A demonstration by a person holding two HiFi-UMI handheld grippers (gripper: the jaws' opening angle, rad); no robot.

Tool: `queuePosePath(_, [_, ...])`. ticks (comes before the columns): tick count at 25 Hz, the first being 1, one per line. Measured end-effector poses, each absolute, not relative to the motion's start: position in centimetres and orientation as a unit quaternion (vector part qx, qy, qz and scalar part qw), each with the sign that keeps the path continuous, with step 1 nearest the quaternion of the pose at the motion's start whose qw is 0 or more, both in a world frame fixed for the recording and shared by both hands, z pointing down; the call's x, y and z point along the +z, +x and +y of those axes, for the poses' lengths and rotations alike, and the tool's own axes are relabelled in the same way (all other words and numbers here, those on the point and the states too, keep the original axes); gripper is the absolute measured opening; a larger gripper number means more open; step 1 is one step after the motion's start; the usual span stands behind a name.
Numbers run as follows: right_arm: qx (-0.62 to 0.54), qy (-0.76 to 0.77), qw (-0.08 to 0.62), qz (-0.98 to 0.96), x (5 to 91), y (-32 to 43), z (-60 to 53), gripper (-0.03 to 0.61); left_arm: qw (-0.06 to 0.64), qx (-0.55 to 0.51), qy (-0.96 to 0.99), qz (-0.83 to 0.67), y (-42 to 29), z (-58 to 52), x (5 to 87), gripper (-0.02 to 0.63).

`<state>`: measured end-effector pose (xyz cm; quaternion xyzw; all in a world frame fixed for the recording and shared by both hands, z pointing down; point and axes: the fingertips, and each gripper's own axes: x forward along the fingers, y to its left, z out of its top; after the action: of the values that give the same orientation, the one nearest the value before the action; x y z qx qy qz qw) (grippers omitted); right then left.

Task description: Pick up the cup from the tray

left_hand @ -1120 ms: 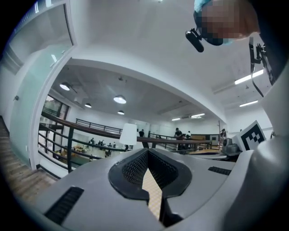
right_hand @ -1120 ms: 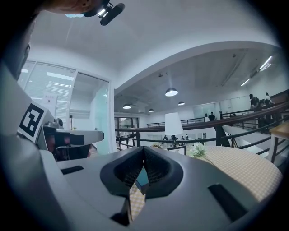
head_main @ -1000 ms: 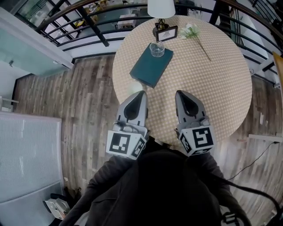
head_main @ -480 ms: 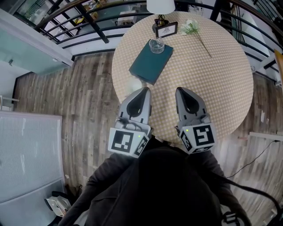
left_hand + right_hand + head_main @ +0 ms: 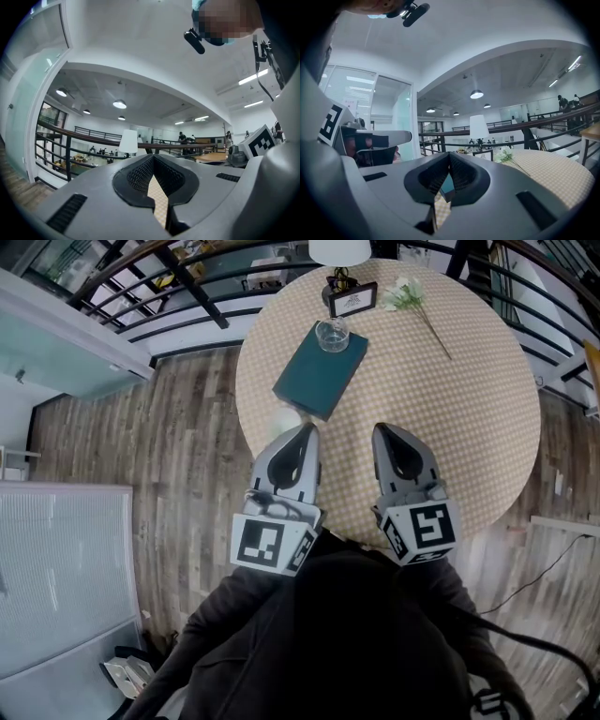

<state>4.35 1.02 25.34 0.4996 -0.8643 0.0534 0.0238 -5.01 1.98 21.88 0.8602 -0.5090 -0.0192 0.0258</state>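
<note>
A clear glass cup stands on the far corner of a teal tray on the round checked table. Both grippers hover side by side over the table's near edge, well short of the tray. My left gripper is shut with nothing in it, its tip pointing at the tray's near end. My right gripper is also shut and empty. In the left gripper view the shut jaws show only checked cloth through the slit. A sliver of the teal tray shows behind the right gripper's closed jaws.
A white lamp, a small picture frame and a white flower sprig stand at the table's far side. A small white object lies by the table's left edge. Black railings run behind; wooden floor lies left.
The left gripper has edged slightly forward and to the right. The table has drifted a little up in the head view. Both grippers stay shut.
</note>
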Motion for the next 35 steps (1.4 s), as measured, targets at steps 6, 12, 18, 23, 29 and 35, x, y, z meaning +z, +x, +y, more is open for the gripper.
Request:
queuePosePath(6, [0.063,0.499,0.028,-0.864,26.0,3.9,-0.1,0.007,0.039,-0.019,0.856,-0.514,-5.7,0.8,22.3,0.006])
queuePosePath(12, [0.074,0.497,0.037,-0.864,26.9,2.8,-1.0,0.007,0.056,-0.016,0.853,-0.519,-6.8,-0.3,23.1,0.007])
queuePosePath(18, [0.091,0.498,0.05,-0.861,28.1,2.2,-2.9,0.008,0.079,-0.015,0.85,-0.52,-7.9,-1.9,23.7,0.007])
queuePosePath(23, [0.098,0.5,0.062,-0.858,29.2,1.5,-5.4,0.008,0.084,-0.017,0.851,-0.518,-8.7,-4.3,23.7,0.006])
queuePosePath(29, [0.115,0.51,0.079,-0.849,31.5,0.8,-9.3,0.008,0.087,-0.012,0.859,-0.505,-9.3,-8.0,24.3,0.008])
queuePosePath(35, [0.135,0.521,0.091,-0.838,34.7,0.5,-14.4,0.008,0.123,-0.01,0.863,-0.489,-10.2,-12.4,26.2,0.006])
